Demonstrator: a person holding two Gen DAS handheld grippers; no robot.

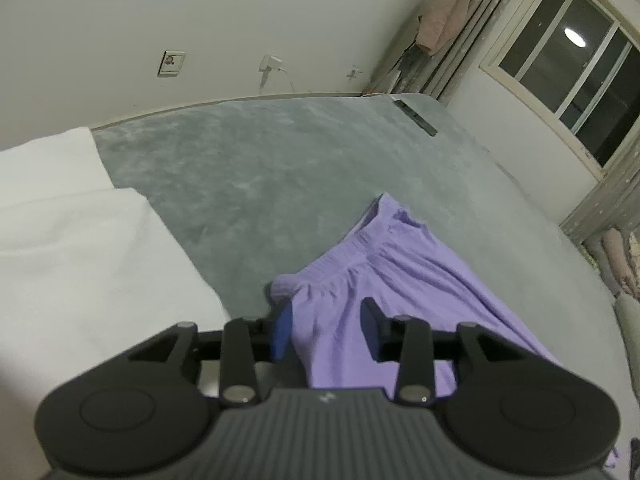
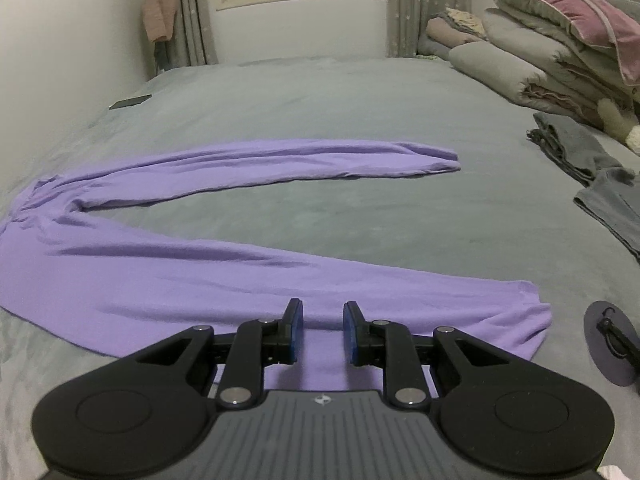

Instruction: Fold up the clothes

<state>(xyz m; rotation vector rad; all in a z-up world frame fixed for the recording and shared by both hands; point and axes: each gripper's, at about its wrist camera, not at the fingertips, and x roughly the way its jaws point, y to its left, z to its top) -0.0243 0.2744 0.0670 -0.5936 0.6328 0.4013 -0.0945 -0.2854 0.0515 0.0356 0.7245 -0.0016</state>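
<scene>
Gaping left gripper (image 1: 326, 330) seemingly straddles purple trousers (image 1: 400, 280).

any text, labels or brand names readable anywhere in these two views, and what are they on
No readable words or numbers in either view.
Left gripper body: a small pale emblem, a symbol, not letters.
Right gripper body: the same kind of emblem, no text.
Wall plate: a red mark, too small and blurred to read.
Purple trousers: no label visible.

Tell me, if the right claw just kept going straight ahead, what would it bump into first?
Probably the purple trousers: the right claw hangs open just over the near leg. Depth is hard to judge.
</scene>
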